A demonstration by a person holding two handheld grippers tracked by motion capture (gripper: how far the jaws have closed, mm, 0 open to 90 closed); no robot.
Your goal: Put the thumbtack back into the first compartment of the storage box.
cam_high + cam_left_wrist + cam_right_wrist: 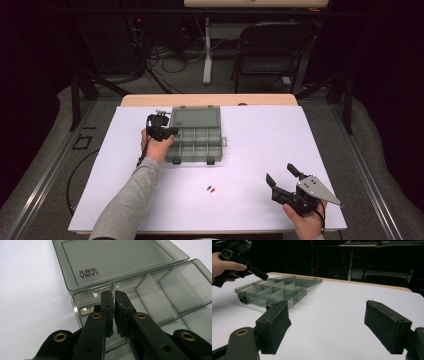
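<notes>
A clear, smoke-tinted compartment box (195, 141) is set on the white bench (260, 150), toward the far left of its middle, with its lid (195, 118) folded flat open on the far side so that every compartment is left open from above. The box is seen more closely in the left gripper view (175, 285), where the lid (117, 260) with its printed lettering lies beyond the divided tray. The left gripper (162, 132) is held over the left end of the box, its jaws brought almost together with only a thin slit between them and their tips lowered toward a compartment at the far left of the tray; whether anything small is pinched in that slit cannot be told, though such a pose would suit dropping a tiny part into the compartment. In the right gripper view the same gripper (260, 275) is seen tilted down over the box (274, 291). Two tiny pieces, one green (208, 188) and one red (213, 190), are left lying on the bench near the person, well apart from the box, probably waiting to be sorted. The right gripper (282, 180) is rested at the near right of the bench, its jaws spread wide and empty, apparently kept clear of the work.
</notes>
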